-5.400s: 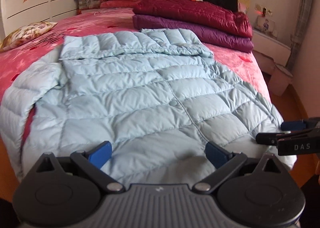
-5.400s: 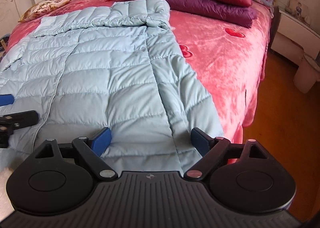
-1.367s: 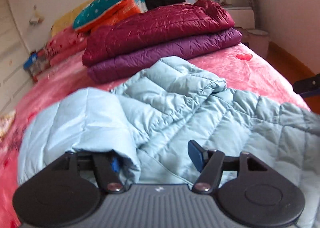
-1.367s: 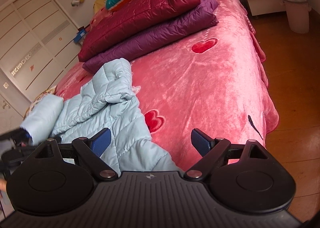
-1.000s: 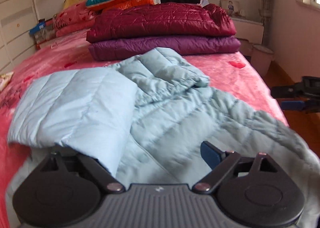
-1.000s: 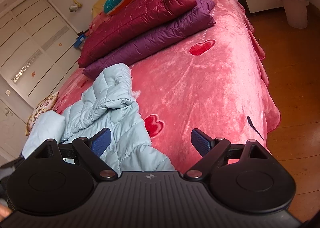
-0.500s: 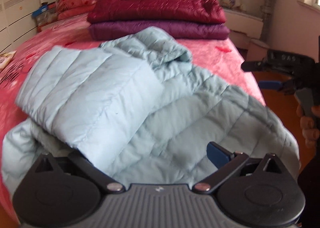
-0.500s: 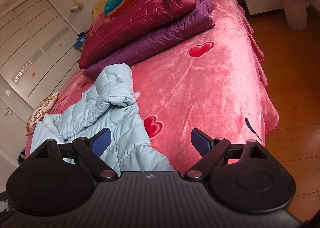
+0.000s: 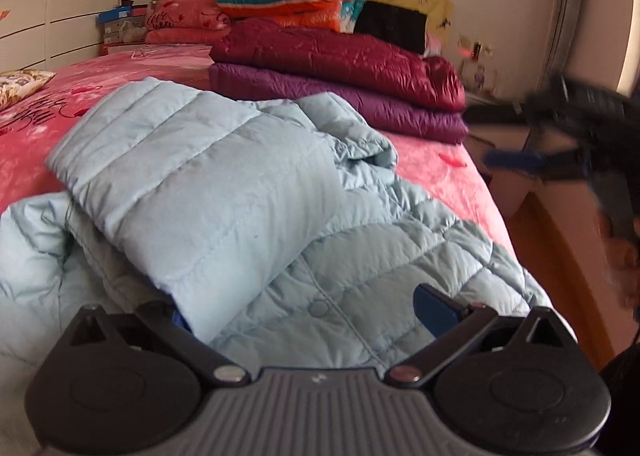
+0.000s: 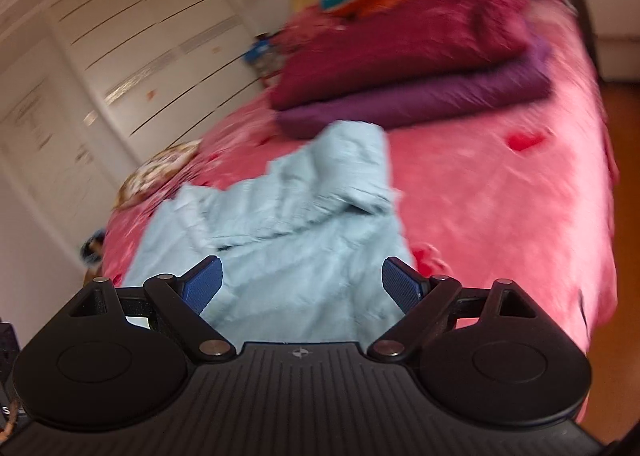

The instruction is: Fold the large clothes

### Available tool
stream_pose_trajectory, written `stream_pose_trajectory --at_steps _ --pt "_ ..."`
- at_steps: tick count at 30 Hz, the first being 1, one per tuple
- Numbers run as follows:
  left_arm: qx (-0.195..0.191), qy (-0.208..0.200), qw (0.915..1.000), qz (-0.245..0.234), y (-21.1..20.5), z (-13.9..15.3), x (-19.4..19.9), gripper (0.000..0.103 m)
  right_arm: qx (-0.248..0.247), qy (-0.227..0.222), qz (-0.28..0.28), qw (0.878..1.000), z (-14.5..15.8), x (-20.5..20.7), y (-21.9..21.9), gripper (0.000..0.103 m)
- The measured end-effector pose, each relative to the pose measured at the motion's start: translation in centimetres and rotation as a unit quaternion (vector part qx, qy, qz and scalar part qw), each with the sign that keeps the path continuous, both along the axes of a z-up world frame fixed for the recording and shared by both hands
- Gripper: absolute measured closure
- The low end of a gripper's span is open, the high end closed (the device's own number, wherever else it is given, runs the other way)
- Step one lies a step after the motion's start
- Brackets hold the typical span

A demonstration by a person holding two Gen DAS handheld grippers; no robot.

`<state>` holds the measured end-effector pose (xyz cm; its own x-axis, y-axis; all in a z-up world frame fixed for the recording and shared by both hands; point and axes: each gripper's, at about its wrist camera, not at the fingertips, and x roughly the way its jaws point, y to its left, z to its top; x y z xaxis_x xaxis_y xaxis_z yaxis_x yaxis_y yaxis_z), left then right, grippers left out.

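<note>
Lying on plush pink bedspread (image 9: 436,159): puffy quilted pale-blue jacket (image 9: 248,191), sleeve folded.

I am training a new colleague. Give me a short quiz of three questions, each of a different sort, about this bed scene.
1. True or false: the sleeve lies folded across the light blue jacket.
2. Which folded coat is on top: (a) maroon coat or (b) purple coat?
3. Fill in: both the left gripper and the right gripper stand ____.

Key: 1 true; 2 a; 3 open.
</note>
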<state>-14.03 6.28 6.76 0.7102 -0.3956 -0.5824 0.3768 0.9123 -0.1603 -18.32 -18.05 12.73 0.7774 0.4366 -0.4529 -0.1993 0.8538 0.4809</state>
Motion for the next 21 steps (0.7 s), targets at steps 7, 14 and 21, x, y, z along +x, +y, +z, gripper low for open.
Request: stream_pose_trajectory --at_steps 7,14,21 --pt "-0.039 -0.005 0.999 -0.023 0.4 -0.9 1.0 0.001 -0.041 -0.052 0.113 0.991 6.0 6.3 7.9 0.0" --pt "-0.087 -0.011 0.9955 -0.035 1.7 -1.6 1.6 0.001 -0.077 -0.054 0.214 0.972 8.2 13.9 17.9 0.003" --pt "-0.119 -0.004 0.9923 -0.034 2.0 -2.3 2.6 0.001 -0.159 -0.023 0.256 0.953 6.1 19.0 24.0 0.011"
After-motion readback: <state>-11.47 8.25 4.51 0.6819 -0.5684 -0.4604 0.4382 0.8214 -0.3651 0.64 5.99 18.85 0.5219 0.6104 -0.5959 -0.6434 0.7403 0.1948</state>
